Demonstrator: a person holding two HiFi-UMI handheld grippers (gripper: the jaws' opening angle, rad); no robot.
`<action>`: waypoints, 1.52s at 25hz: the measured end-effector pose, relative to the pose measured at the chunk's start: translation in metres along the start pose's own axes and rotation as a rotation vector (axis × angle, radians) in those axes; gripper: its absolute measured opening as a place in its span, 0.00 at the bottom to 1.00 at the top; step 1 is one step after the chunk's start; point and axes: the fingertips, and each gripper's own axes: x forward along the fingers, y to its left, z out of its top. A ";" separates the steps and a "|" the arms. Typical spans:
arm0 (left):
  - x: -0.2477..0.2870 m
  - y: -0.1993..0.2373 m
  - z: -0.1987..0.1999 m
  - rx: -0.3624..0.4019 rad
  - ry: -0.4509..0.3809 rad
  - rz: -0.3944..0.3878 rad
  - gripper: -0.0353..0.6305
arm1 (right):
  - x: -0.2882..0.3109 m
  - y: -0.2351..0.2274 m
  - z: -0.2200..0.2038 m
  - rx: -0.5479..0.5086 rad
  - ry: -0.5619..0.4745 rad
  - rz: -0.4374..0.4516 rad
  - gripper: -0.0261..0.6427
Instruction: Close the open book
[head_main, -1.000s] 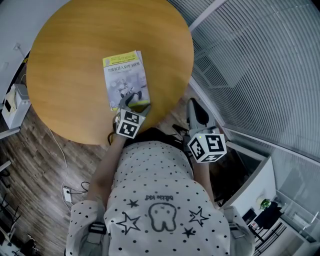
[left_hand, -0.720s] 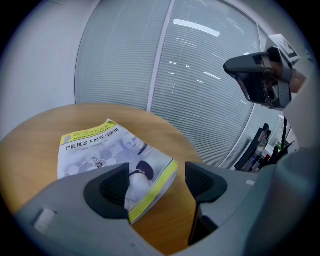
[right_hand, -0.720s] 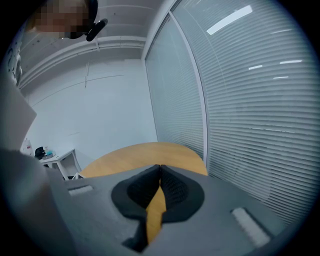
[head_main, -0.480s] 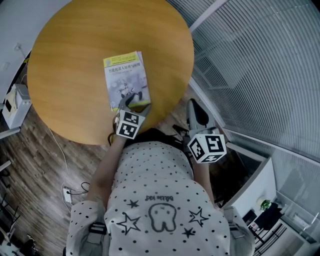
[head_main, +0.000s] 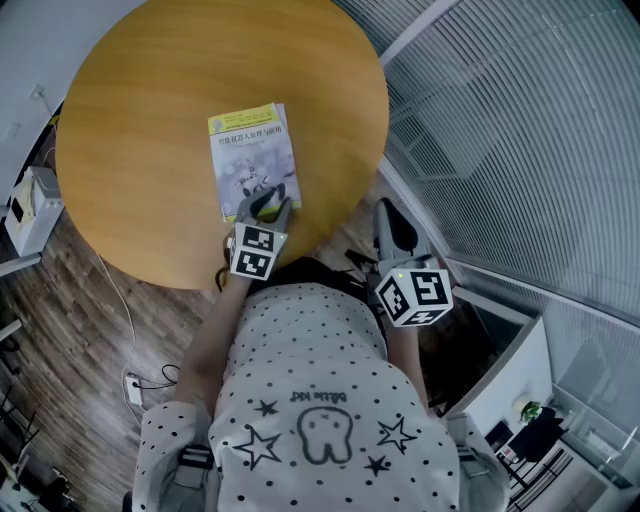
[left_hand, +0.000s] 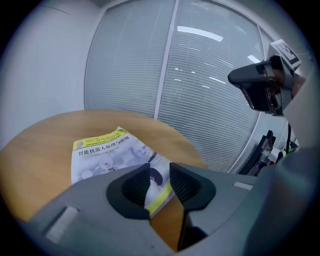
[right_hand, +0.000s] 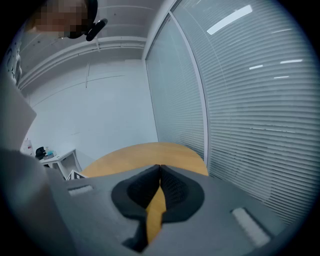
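A book (head_main: 252, 155) with a yellow-topped, grey-white cover lies shut and flat on the round wooden table (head_main: 140, 90), near its front edge. My left gripper (head_main: 268, 202) hovers at the book's near edge, and its jaws are closing. In the left gripper view the book (left_hand: 100, 155) shows past the left gripper (left_hand: 159, 174); a narrow gap remains and the pads press on nothing. My right gripper (head_main: 388, 215) is held off the table's right edge. In its own view the right gripper (right_hand: 159, 171) has its jaw tips touching, with nothing between them.
A glass wall with blinds (head_main: 520, 120) runs along the right. A white box (head_main: 25, 210) stands on the wood floor to the left of the table, with a cable nearby. The person's dotted shirt (head_main: 320, 400) fills the lower middle of the head view.
The left gripper's jaws have drawn much closer together over the book's near edge. The book and the right gripper have stayed put.
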 end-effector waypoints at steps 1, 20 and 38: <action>-0.001 0.000 0.000 0.003 -0.001 0.005 0.23 | 0.000 0.000 0.000 0.000 0.000 0.000 0.05; -0.008 0.014 0.012 -0.023 -0.039 0.068 0.07 | 0.000 -0.001 0.000 0.002 -0.008 0.000 0.05; -0.041 0.032 0.068 -0.049 -0.200 0.163 0.07 | -0.005 -0.004 0.003 -0.006 -0.025 0.041 0.05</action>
